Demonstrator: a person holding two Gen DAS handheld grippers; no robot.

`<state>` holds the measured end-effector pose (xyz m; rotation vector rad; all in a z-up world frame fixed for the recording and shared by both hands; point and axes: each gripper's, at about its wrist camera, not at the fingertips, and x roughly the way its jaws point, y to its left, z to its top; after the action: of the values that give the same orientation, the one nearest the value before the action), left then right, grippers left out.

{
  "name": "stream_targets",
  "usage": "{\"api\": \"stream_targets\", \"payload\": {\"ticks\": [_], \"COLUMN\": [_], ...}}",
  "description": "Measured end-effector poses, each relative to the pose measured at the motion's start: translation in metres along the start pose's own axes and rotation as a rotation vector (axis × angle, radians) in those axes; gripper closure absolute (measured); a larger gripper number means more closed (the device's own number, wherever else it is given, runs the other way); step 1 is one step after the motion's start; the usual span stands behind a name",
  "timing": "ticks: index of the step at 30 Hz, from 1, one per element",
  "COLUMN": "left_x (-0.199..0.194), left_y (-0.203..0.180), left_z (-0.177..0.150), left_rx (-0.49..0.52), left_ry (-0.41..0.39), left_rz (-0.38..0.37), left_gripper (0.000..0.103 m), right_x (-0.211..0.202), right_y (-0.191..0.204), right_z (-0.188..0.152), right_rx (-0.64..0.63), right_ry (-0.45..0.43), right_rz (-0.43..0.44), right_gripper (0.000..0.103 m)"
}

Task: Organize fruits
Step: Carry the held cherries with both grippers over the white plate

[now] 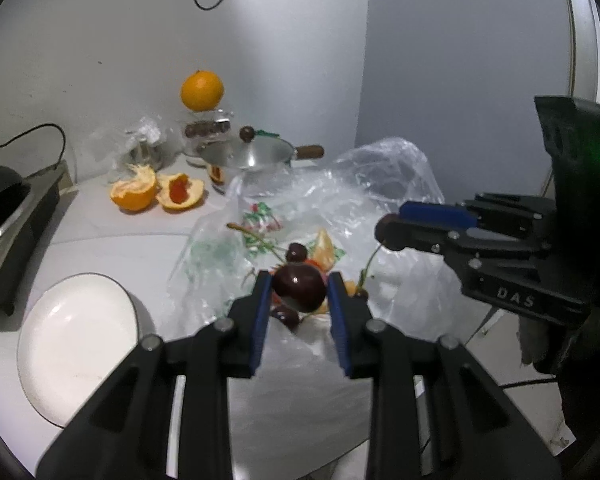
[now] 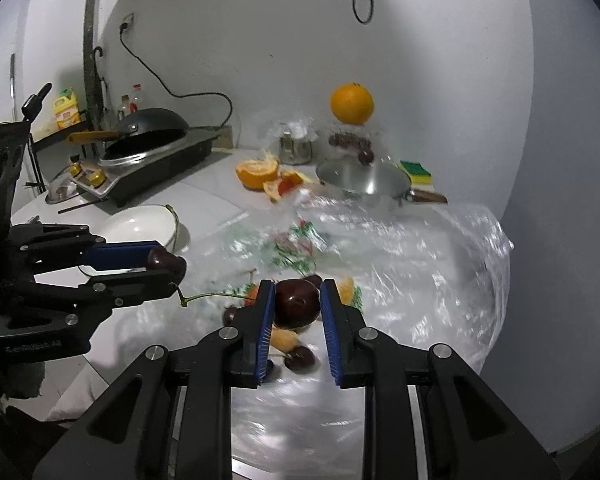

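Above the crinkled clear plastic bag [image 1: 380,184], both grippers' jaws pinch a dark red cherry each (left gripper [image 1: 299,294] nearer the white ceramic plate [image 1: 76,344]).

A steel pot lid [image 1: 246,152] sits by the wall; a black wok [image 2: 152,126] rests on the cooktop [image 2: 160,160]; a green-yellow sponge [image 2: 416,171] lies beyond the lid.
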<state>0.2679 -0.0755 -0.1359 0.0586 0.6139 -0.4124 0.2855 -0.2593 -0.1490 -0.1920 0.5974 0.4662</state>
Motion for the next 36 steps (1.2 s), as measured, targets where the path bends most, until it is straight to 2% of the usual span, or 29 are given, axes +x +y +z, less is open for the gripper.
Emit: {"api": "stream_targets", "payload": {"ticks": [16,36], "left_x": [-0.043,-0.074], "left_y": [0.064,0.15], "left_z": [-0.014,-0.055], "left_rx": [-0.072,-0.209], "left_ry": [-0.053,-0.067], "left_rz": [0.091,0.214], "left_gripper": [0.074,0.074], "right_x": [0.013,0.064], "right_y": [0.062,0.149], "right_z": [0.032,0.051], "right_rx": [-0.059,-0.141], "right_ry": [-0.037,0.029], "right_rz": [0.046,0.124], "right_gripper": [0.078,0.078]}}
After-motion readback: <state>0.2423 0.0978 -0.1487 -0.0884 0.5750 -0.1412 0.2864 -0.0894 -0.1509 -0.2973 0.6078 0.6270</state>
